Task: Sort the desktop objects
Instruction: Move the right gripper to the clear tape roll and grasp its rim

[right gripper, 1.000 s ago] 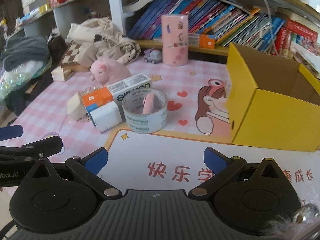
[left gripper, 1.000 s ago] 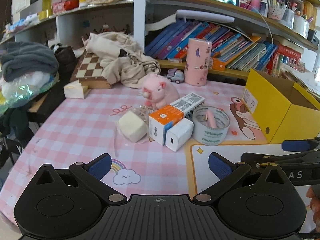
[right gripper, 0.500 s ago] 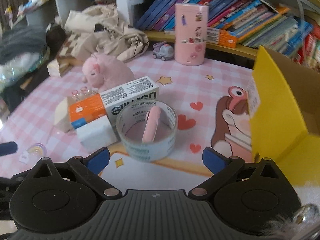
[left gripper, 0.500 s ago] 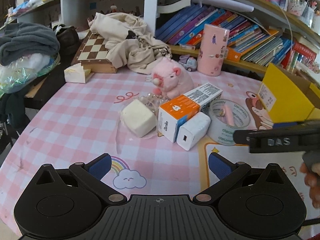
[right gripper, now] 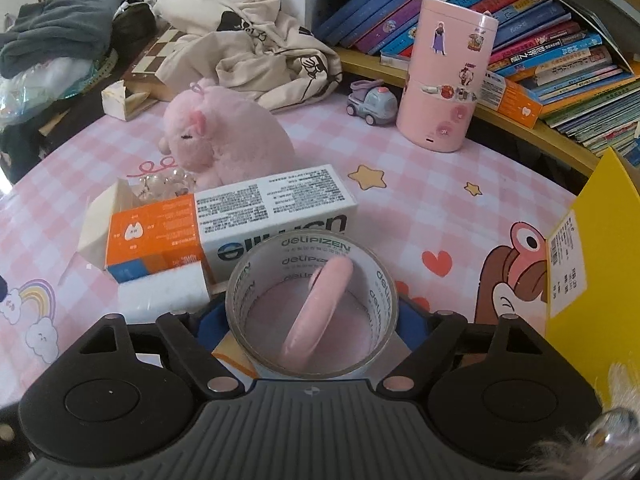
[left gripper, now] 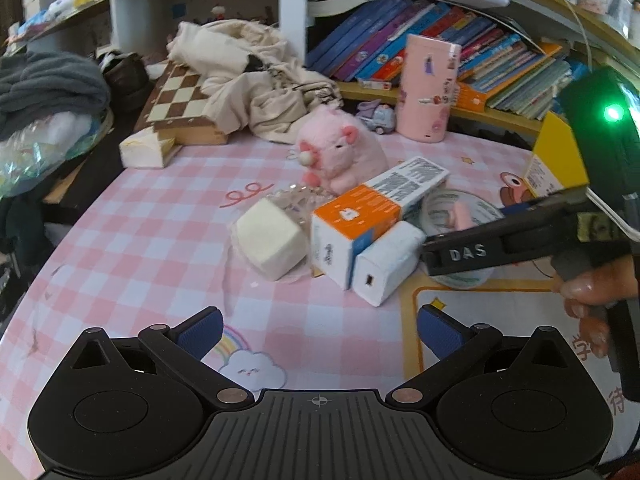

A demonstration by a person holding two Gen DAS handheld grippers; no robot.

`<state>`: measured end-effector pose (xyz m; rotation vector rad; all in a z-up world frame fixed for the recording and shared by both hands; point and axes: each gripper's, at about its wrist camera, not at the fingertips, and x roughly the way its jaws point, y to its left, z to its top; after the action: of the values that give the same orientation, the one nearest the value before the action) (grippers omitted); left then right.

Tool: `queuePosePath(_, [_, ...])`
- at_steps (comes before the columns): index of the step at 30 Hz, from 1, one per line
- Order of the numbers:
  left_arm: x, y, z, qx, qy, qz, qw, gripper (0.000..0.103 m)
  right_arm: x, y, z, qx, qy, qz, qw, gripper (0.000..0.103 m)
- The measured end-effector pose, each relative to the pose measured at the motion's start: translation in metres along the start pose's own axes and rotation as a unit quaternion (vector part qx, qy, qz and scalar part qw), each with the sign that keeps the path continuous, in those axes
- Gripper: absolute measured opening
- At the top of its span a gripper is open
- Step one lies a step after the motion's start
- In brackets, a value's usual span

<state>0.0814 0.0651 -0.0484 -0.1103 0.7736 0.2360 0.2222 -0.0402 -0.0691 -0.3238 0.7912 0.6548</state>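
Note:
A clear tape roll (right gripper: 312,304) with a pink stick (right gripper: 318,316) leaning inside it sits between the fingers of my right gripper (right gripper: 310,316), which is open around it. An orange-and-white box (right gripper: 224,220), a white charger (right gripper: 160,290) and a cream cube (left gripper: 270,238) lie just left of the roll. A pink plush pig (right gripper: 224,140) sits behind them. My left gripper (left gripper: 318,334) is open and empty over the pink checked cloth, in front of the pile. In the left wrist view the right gripper's side (left gripper: 500,244) covers most of the tape roll (left gripper: 460,212).
A yellow cardboard box (right gripper: 588,260) stands at the right. A pink sticker-covered canister (right gripper: 448,76) and a small toy car (right gripper: 372,102) stand at the back by the book shelf. Beige clothing (left gripper: 244,76) and a chessboard (left gripper: 176,100) lie at the back left.
My right gripper has moved forward to the tape roll, which now sits between its fingers. The left gripper has moved a little closer to the pile and stays open.

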Motion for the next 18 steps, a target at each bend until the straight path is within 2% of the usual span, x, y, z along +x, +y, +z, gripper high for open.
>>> queuePosePath(7, [0.007,-0.02,0.003,0.027,-0.01,-0.027,0.9992,0.102,-0.042,-0.008,0.0,0.005,-0.052,0.023,0.998,0.083])
queuePosePath(10, [0.01,-0.03,0.006,0.039,-0.012,-0.042,0.9983,0.101,-0.056,-0.011,-0.003,0.013,-0.055,0.03,0.998,0.083])
queuePosePath(13, [0.01,-0.038,0.006,0.054,-0.013,-0.051,0.9971,0.101,-0.07,-0.019,-0.007,0.041,-0.067,0.053,0.996,0.083])
queuePosePath(16, [0.011,-0.043,0.005,0.064,-0.01,-0.055,0.9964,0.101,-0.082,-0.028,-0.007,0.094,-0.061,0.075,0.991,0.083])
queuePosePath(18, [0.012,-0.043,0.004,0.064,-0.004,-0.054,0.9965,0.101,-0.088,-0.021,-0.007,0.063,-0.073,0.067,0.993,0.083])
